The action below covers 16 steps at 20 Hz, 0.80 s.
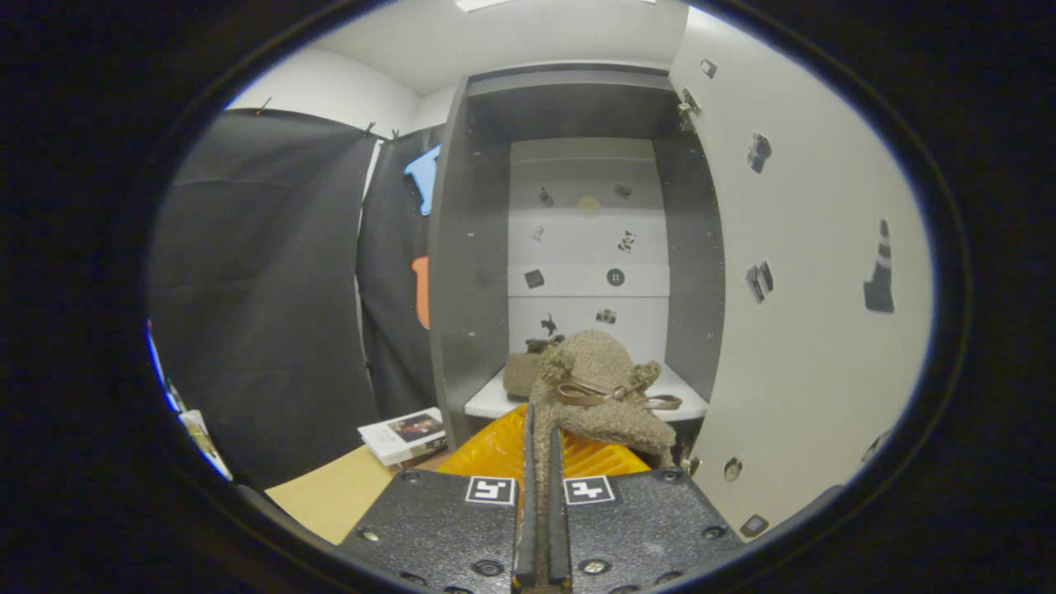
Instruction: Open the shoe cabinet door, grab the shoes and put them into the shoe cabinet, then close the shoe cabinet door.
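Carrying a fuzzy tan shoe [598, 388] toward the open shoe cabinet [577, 247], tongs [542, 462] clenched tight on a thin fold of its fleecy upper, both fingers pressing on it with barely a gap. Probably gripping the collar because it's the only bit slim enough to pinch, leaving the brown lace bow dangling off the front. Already sitting on the white shelf [487, 403]: the other shoe [521, 371], parked toward the left and back, apparently leaving the right half free for this one. Swinging wide to the right, the cabinet door [808, 289], well out of the way, so no clash there. Looking roomy overhead too, nothing hanging above the shelf. Worth watching the shelf's front lip, sitting just beyond the held shoe, plus the grey side walls narrowing the opening. Lying off to the left on the bench [330, 495]: a small book [404, 436], well clear of the path.
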Available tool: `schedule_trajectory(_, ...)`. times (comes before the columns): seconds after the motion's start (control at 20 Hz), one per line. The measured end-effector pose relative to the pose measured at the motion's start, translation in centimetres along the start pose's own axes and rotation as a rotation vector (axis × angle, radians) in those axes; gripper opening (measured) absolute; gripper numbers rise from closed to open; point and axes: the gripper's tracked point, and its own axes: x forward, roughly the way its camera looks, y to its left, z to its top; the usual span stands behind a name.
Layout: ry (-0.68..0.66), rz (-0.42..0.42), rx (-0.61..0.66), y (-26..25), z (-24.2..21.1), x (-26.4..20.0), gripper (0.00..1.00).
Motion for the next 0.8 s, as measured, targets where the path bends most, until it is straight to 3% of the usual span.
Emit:
schedule_trajectory(0.25, -0.027, -0.056, 0.018, -1.6, 7.4, 6.0, 0.08)
schedule_trajectory(0.4, -0.017, -0.082, -0.027, -2.6, 9.3, 9.7, 0.08)
schedule_trajectory(0.55, 0.005, -0.106, 0.017, -3.9, 9.8, 13.9, 0.08)
schedule_trajectory(0.8, 0.143, -0.159, 0.0, -7.0, 5.2, 20.8, 0.08)
